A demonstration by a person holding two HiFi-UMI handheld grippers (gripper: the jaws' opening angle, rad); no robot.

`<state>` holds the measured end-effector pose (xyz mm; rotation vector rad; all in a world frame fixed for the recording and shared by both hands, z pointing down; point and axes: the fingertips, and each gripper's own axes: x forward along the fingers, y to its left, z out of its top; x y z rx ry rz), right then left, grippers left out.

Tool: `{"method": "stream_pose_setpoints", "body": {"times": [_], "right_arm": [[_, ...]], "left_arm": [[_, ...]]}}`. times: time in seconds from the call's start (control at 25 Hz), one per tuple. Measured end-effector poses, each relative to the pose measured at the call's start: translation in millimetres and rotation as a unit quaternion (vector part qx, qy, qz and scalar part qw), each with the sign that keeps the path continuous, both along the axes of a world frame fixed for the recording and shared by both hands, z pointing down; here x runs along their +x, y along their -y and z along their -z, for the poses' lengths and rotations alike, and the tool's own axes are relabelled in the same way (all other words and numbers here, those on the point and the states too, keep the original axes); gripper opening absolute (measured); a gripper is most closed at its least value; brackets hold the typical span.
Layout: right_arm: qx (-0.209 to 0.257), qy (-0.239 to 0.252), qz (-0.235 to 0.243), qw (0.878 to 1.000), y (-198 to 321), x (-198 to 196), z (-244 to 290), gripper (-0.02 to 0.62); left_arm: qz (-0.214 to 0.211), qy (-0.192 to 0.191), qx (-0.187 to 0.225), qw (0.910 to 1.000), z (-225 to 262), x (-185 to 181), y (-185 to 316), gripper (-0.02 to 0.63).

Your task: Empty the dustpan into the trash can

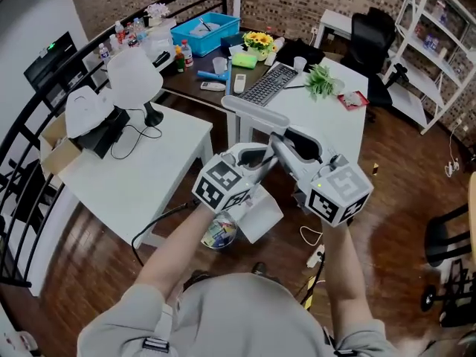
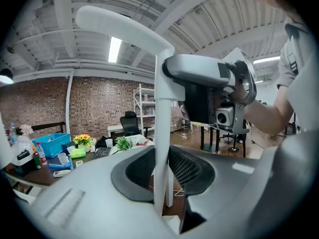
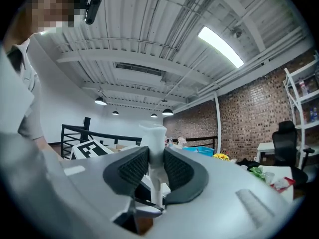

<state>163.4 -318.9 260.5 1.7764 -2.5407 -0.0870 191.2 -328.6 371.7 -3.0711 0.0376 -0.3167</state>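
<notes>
Both of my grippers hold the white dustpan by its long handle (image 1: pixel 251 111). In the head view the left gripper (image 1: pixel 260 158) and right gripper (image 1: pixel 282 146) meet on the stem from either side, above the wooden floor. The white pan (image 1: pixel 260 214) hangs below them, beside a small trash can (image 1: pixel 217 232) with colourful litter inside. In the left gripper view the stem (image 2: pixel 162 133) stands upright, pinched between the dark pads (image 2: pixel 137 173), and the right gripper (image 2: pixel 230 91) grips higher up. In the right gripper view the handle (image 3: pixel 153 151) is clamped between the pads (image 3: pixel 132 168), with the left gripper's marker cube (image 3: pixel 92 148) behind.
Two white desks (image 1: pixel 134 177) stand ahead, with a white lamp (image 1: pixel 134 80), keyboard (image 1: pixel 268 84) and blue bin (image 1: pixel 204 32). A black office chair (image 1: pixel 372 39) and white shelving (image 1: pixel 439 36) are at right. Black railing (image 1: pixel 30 125) runs along the left. Cables (image 1: pixel 316 255) lie on the floor.
</notes>
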Motion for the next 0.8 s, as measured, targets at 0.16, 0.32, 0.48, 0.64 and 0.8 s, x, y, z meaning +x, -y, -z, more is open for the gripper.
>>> {"method": "stream_pose_setpoints", "body": {"times": [0.16, 0.32, 0.48, 0.64, 0.8], "right_arm": [[-0.013, -0.01, -0.007, 1.0, -17, 37, -16, 0.096], [-0.034, -0.014, -0.019, 0.999, -23, 73, -34, 0.1], [-0.063, -0.011, -0.021, 0.998, -33, 102, -65, 0.095], [-0.091, 0.006, -0.056, 0.994, -49, 136, -118, 0.092], [-0.115, 0.016, -0.085, 0.99, -59, 164, -172, 0.092]], "left_arm": [[-0.026, 0.022, -0.012, 0.9994, -25, 40, -26, 0.089], [-0.036, 0.031, -0.033, 0.9983, -47, 76, -39, 0.089], [-0.054, 0.042, -0.061, 0.9958, -80, 105, -55, 0.093], [-0.049, 0.073, -0.099, 0.9912, -133, 115, -69, 0.19], [-0.004, 0.107, -0.132, 0.9855, -182, 90, -65, 0.193]]}}
